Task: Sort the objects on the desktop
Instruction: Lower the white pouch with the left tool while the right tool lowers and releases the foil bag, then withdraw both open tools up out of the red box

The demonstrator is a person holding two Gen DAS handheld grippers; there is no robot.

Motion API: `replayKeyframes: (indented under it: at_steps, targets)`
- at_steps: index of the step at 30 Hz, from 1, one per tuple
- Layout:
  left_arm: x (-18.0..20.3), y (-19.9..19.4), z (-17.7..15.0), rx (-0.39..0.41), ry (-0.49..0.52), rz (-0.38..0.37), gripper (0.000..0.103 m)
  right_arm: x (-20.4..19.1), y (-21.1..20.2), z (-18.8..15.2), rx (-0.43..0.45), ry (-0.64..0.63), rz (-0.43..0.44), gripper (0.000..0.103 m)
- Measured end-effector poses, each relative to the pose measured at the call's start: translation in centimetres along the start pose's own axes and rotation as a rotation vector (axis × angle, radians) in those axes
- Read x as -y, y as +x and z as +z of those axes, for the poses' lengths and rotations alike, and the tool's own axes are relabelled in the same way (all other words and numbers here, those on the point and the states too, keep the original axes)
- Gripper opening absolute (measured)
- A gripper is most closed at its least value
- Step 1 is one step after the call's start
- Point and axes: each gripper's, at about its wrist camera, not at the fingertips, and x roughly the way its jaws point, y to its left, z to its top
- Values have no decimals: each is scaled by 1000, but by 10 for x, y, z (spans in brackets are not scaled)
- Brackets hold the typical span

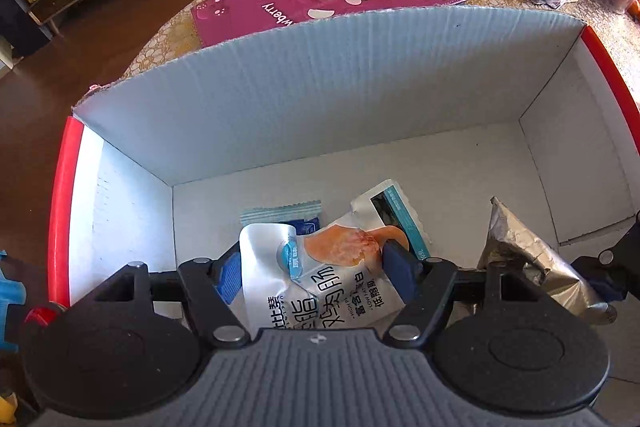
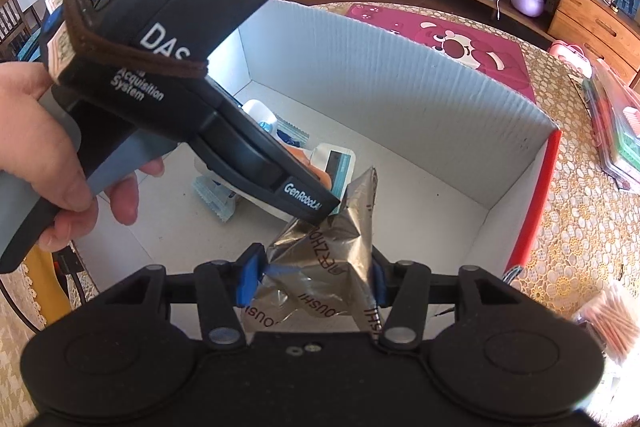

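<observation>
The left gripper pinched a white snack pouch between its blue pads, held low inside the open cardboard box on the worktop. Just beside it, the right gripper was clamped on a crumpled silver foil bag over the box floor. A small blue packet lay beneath the pouch.

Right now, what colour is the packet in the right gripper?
Crinkled metallic silver-bronze foil packet with dark lettering, clamped in the right gripper. Shows best in the right wrist view.
</observation>
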Motion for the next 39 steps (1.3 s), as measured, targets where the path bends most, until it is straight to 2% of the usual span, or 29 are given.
replayKeyframes:
  at_steps: [3, 7, 9, 12, 28, 39]
  targets:
    - [-1, 2, 0, -19, -10, -9, 72, 1, 1, 0, 2, 4, -2, 53]
    - [-4, 4, 0, -35, -27, -21, 72, 1, -1, 0, 12, 8, 6, 61]
    - [-6, 4, 0, -39, -42, -23, 75, 1, -3, 0, 27, 8, 8, 65]
    - [-8, 4, 0, -34, -61, -22, 79, 2, -8, 1, 51, 13, 1, 77]
    - [-7, -32, -1, 28, -87, -13, 79, 2, -47, -7, 118, 18, 3, 77]
    - [7, -63, -12, 67, -59, 6, 79, 0, -81, -23, 161, 23, 0, 77]
